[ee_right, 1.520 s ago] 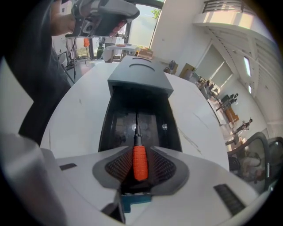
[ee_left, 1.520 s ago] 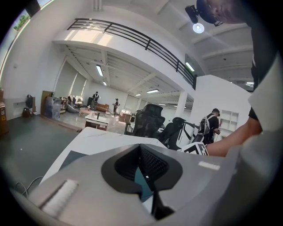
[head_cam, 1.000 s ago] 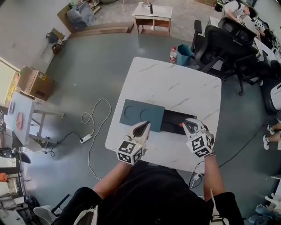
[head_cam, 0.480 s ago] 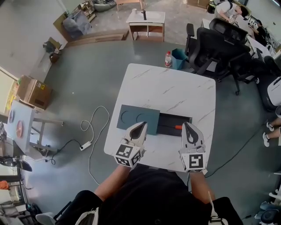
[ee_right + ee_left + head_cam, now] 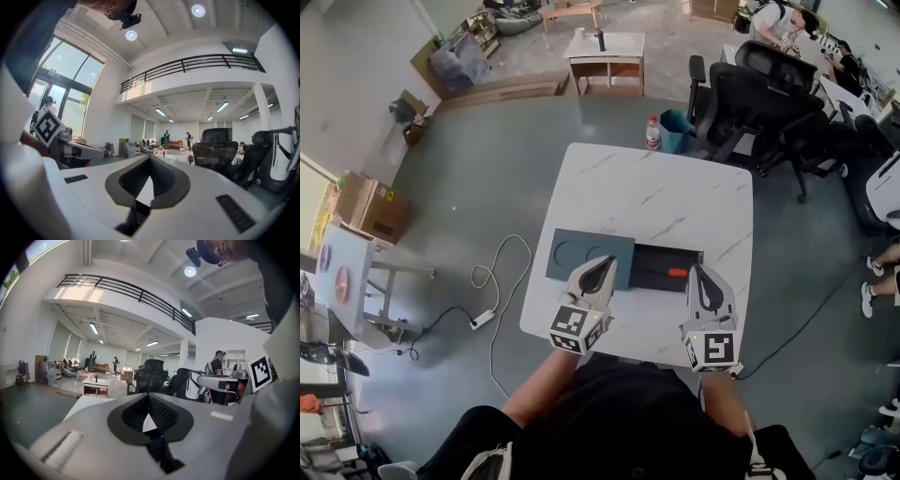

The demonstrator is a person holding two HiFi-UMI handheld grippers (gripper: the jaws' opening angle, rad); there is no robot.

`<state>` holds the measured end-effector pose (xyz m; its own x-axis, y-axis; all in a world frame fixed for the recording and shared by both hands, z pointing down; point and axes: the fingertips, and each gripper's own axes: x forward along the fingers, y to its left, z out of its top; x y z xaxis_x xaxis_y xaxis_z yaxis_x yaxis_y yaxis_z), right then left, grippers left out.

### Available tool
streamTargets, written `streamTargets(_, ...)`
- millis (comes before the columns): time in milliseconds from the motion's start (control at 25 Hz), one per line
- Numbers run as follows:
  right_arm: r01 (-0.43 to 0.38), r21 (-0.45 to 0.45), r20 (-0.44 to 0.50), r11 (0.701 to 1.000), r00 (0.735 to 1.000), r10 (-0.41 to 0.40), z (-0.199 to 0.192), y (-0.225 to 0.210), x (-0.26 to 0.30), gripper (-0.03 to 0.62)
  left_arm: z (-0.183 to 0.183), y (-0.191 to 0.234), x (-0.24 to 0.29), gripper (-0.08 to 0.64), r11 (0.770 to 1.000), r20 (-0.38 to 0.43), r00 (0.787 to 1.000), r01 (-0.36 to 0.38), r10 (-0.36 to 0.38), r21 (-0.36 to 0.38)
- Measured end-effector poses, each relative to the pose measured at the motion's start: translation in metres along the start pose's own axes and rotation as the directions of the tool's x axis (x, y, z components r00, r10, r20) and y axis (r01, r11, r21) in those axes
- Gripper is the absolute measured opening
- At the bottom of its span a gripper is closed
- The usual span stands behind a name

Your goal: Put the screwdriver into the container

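The screwdriver (image 5: pixel 677 273), with an orange handle, lies inside the long black container (image 5: pixel 656 255) on the white marble table (image 5: pixel 656 202). A dark teal board (image 5: pixel 572 251) with two round recesses adjoins the container's left end. My right gripper (image 5: pixel 703 272) hangs shut and empty just near of the container, below the screwdriver. My left gripper (image 5: pixel 601 264) is shut and empty over the board's near right corner. In the left gripper view the gripper (image 5: pixel 149 398) points level into the room, and in the right gripper view the gripper (image 5: pixel 150 165) does too, so neither shows the table's objects.
Black office chairs (image 5: pixel 741 94) stand beyond the table's far right corner. A bottle (image 5: pixel 652 133) and a blue bin (image 5: pixel 674 129) sit on the floor behind the table. A white cable (image 5: pixel 502 272) with a power strip lies to the left. A small wooden table (image 5: pixel 602 52) stands farther back.
My right gripper has drawn back from the container toward me and its jaws have closed; the screwdriver stays lying in the container. The left gripper has barely moved.
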<state>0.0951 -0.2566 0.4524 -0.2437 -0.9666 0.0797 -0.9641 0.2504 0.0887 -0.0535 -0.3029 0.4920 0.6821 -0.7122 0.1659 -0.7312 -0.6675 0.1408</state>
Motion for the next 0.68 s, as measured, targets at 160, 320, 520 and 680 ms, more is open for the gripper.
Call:
streamTargets(160,-0.002,-0.005,0.016,1.0,1.0,0.002,0.005,-0.001,-0.002,0.006,0.002,-0.006,-0.001,0.009,1.0,0.004,1.0,0.008,-0.008,0.005)
streamTargets(320,-0.004,-0.031,0.021,1.0,1.0,0.005,0.01,0.002,-0.003,0.006,0.003,-0.007,-0.003,0.009,1.0,0.002,1.0,0.01,-0.01,0.01)
streamTargets(520,0.005,-0.04,0.014,0.999,1.0,-0.005,0.007,0.0,-0.001,0.006,0.003,-0.006,-0.007,0.009,1.0,-0.001,1.0,0.009,-0.009,0.016)
streamTargets(680,0.02,-0.028,0.011,0.999,1.0,-0.019,0.001,0.001,-0.003,0.006,0.002,-0.002,-0.011,0.009,1.0,-0.001,1.0,0.01,-0.01,0.016)
